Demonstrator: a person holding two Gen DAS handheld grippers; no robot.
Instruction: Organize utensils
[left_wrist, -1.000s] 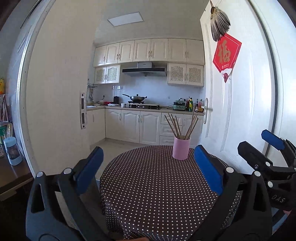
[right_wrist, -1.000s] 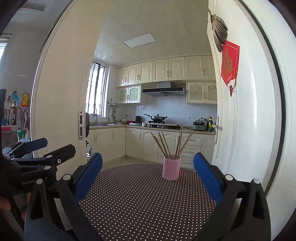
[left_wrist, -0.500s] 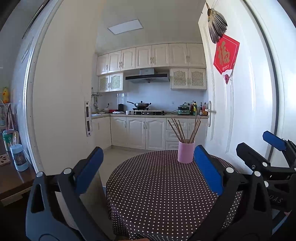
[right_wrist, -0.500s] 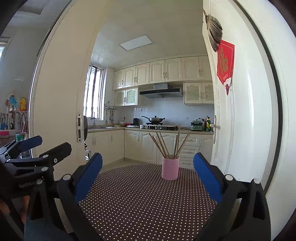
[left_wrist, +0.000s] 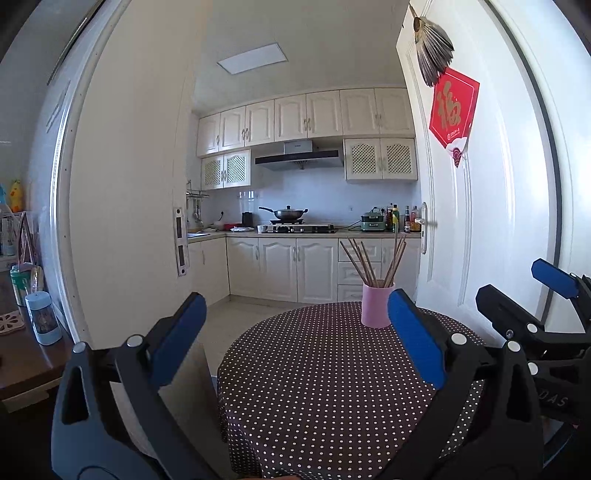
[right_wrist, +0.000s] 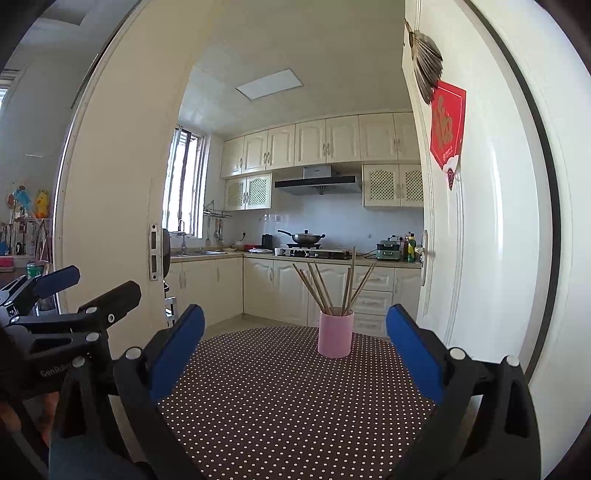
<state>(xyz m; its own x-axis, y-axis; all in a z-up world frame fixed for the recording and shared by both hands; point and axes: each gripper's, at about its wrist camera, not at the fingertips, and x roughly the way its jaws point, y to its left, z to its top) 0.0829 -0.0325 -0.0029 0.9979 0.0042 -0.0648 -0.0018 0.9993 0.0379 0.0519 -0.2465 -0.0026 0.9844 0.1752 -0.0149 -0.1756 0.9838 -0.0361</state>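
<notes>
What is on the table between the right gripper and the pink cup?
Nothing: the right wrist view shows only bare dotted tablecloth between right gripper and pink cup.

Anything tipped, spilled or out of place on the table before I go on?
Nothing stands out. The pink cup stands upright on the dotted tablecloth, chopsticks fanned loosely inside it. Both grippers, left and right, are open and empty.

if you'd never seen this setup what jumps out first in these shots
A pink cup full of chopsticks stands alone near the far edge of a round table under a dark polka-dot cloth. Both the left gripper and right gripper are open and empty, aimed at it. A red paper charm hangs on the white door at right.
</notes>
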